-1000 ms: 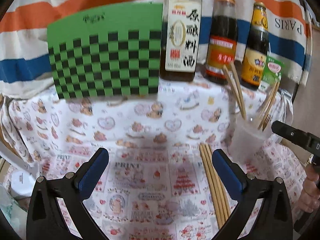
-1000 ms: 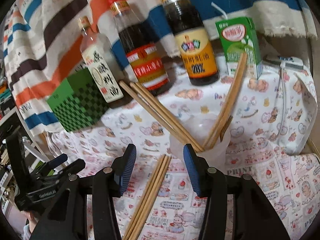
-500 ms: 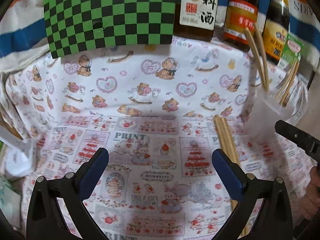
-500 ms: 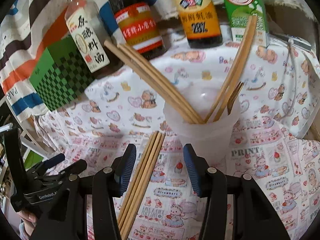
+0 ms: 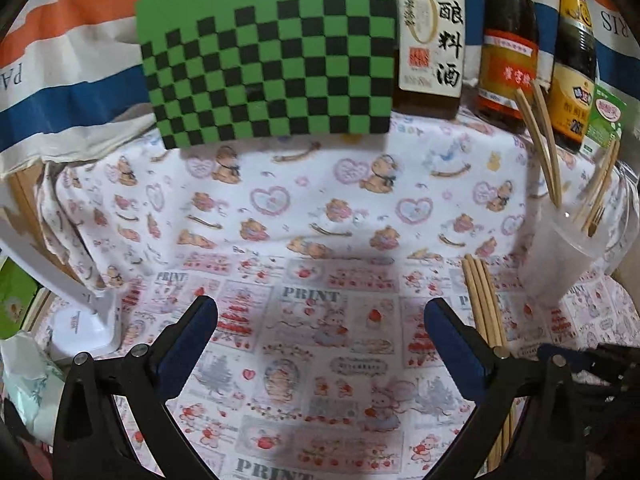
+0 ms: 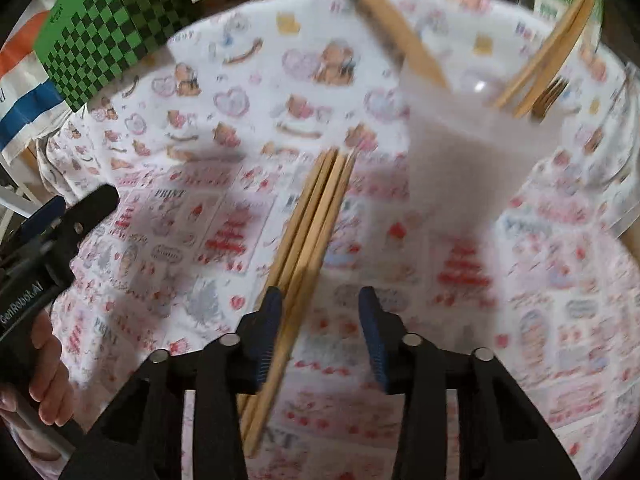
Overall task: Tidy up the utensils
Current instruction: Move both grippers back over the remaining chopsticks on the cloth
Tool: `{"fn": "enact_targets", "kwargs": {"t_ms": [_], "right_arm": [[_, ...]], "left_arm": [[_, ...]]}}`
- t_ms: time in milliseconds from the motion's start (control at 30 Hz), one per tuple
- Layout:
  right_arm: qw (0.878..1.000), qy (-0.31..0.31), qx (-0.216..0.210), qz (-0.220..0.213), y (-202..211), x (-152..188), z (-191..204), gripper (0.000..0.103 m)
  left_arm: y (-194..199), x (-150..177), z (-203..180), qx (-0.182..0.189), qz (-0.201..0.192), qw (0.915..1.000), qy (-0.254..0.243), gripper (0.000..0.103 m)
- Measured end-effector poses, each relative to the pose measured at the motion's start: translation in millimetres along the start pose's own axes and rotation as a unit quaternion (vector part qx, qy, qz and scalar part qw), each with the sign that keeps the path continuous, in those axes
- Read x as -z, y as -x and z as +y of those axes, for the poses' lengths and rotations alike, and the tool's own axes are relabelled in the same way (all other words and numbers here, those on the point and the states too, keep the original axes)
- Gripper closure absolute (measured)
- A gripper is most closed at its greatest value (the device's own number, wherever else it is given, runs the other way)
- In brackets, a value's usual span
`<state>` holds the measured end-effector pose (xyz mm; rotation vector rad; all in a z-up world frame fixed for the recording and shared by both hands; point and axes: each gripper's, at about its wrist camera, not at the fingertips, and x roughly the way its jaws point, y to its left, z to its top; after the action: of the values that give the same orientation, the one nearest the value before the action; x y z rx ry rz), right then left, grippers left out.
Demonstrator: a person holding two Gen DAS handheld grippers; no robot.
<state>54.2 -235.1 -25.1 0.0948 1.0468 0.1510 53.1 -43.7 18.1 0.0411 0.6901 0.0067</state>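
Several loose wooden chopsticks [image 6: 316,216] lie in a bundle on the printed tablecloth, left of a translucent plastic cup [image 6: 460,152] that holds more chopsticks and a small fork. My right gripper [image 6: 320,304] hangs low over the near part of the bundle. Its jaws are closing, the sticks run between them against the left finger [image 6: 268,320], and a gap remains on the right side. In the left wrist view the bundle [image 5: 482,300] and the cup [image 5: 560,256] sit at the right. My left gripper [image 5: 320,312] stands wide open over bare cloth with nothing in it.
A green chequered box [image 5: 272,68] and three sauce bottles [image 5: 432,32] stand along the back, with a green carton [image 5: 604,120] at the far right. A white stand [image 5: 80,328] sits at the table's left edge. A hand [image 6: 44,384] holds the left gripper's handle.
My right gripper has dropped and tilted down onto the loose chopsticks, and its jaws have narrowed around them. The left gripper has tilted a little while staying in place.
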Motion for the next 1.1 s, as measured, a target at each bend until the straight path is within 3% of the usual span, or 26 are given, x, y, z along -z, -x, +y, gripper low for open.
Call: {"fn": "enact_targets", "kwargs": {"t_ms": [133,467,600,767,833,867,1033,1100], "right_arm": [[1.0,0.021,0.017,0.002,-6.7,2.9,7.7,0.065],[0.999,0.017,0.045,0.001,-6.0,0.2,6.2,0.066],[0.999,0.033,0.038,0.011,-7.5,1.8,10.1,0.077],[0.997,0.051,0.054,-0.002,-9.3,4.9,17.5,0.078],[0.997,0.05,0.062,-0.006,-9.2,5.2,17.7,0.084],[0.996,0.051,0.067,-0.01,-8.8,5.5,18.1,0.093],[0.999,0.023,0.041,-0.017,-2.2,1.5,6.4,0.095],[0.999,0.003,0.029,-0.044,9.4,-2.3,-1.3,0.095]], "left_arm": [[-1.4,-1.0,8.2,-0.039,0.005,0.9989,0.027,0.001],[-8.9,0.5,18.5,-0.028,0.028,0.998,0.049,0.001],[-8.6,1.4,14.1,-0.018,0.032,0.9983,0.045,0.001],[-10.2,1.7,10.5,-0.032,0.03,0.9986,0.03,0.001],[-11.7,2.0,11.7,-0.029,0.034,0.9985,0.033,0.001],[-12.1,2.1,11.9,-0.03,0.034,0.9984,0.033,0.001],[-13.7,2.9,10.4,-0.037,0.032,0.9984,0.028,0.001],[-13.5,3.3,8.4,-0.029,0.035,0.9986,0.026,0.001]]}}
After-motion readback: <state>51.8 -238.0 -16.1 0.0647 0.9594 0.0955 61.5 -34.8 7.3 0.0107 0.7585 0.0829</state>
